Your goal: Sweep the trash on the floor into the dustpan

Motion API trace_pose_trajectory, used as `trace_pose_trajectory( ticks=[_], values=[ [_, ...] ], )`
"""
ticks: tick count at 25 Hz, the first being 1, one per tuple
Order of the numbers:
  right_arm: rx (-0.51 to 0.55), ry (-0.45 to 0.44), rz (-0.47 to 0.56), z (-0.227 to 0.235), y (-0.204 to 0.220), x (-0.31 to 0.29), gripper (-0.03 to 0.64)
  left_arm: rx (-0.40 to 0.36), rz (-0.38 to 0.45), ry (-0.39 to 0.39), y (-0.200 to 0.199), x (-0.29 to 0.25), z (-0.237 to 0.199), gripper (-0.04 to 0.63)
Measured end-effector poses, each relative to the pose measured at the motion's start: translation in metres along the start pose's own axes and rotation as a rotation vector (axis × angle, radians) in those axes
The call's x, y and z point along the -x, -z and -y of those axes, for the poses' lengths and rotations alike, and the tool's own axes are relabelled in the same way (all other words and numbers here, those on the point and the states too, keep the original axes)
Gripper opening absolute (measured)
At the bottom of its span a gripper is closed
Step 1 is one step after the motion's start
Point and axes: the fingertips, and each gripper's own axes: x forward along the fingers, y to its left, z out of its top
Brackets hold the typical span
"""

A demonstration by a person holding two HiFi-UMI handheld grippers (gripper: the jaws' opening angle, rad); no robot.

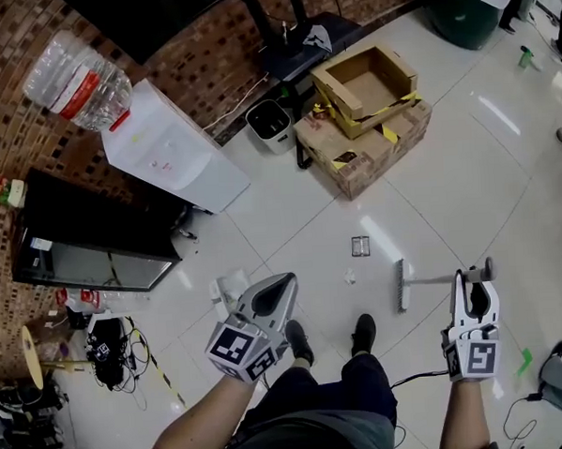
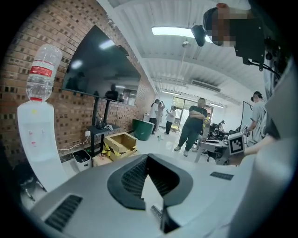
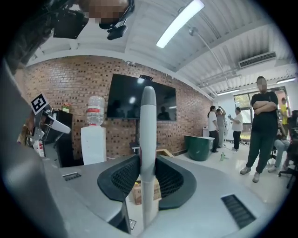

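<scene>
- The right gripper (image 1: 474, 278) is clamped on the broom handle (image 1: 439, 278). In the right gripper view its two dark pads (image 3: 122, 179) press on either side of the pale shaft (image 3: 148, 121), held apart only by the shaft's width. The shaft stands upright between them and rises past the tips.
- In the head view the handle runs from those jaws toward 9 o'clock and ends in the broom head (image 1: 402, 286), which rests on the white tiled floor (image 1: 467, 181).
- The left gripper (image 1: 284, 284) holds nothing. In the left gripper view its pads (image 2: 132, 179) meet at the tips, with only a thin wedge of floor showing between them lower down.
- A small white scrap (image 1: 350, 277) lies at 9 o'clock from the broom head, near it but apart.
- A small square piece (image 1: 360, 247) lies at 11 o'clock from the broom head, a little farther off.
- The person's shoes (image 1: 364, 332) stand at 6 o'clock from the scrap, between the two grippers.
- Cardboard boxes (image 1: 369, 111) sit at 12 o'clock, well apart from the trash.
</scene>
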Motion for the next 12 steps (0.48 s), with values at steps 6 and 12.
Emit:
trace_pose_trajectory(
  ticks=[6, 12],
  values=[
    [0.011, 0.007, -0.028, 0.0, 0.02, -0.008, 0.124, 0.002, -0.001, -0.06, 0.019, -0.016, -0.022, 0.002],
    [0.037, -0.007, -0.079, -0.019, 0.045, -0.026, 0.124, 0.01, 0.001, -0.051, 0.033, -0.032, -0.035, 0.006]
  ],
)
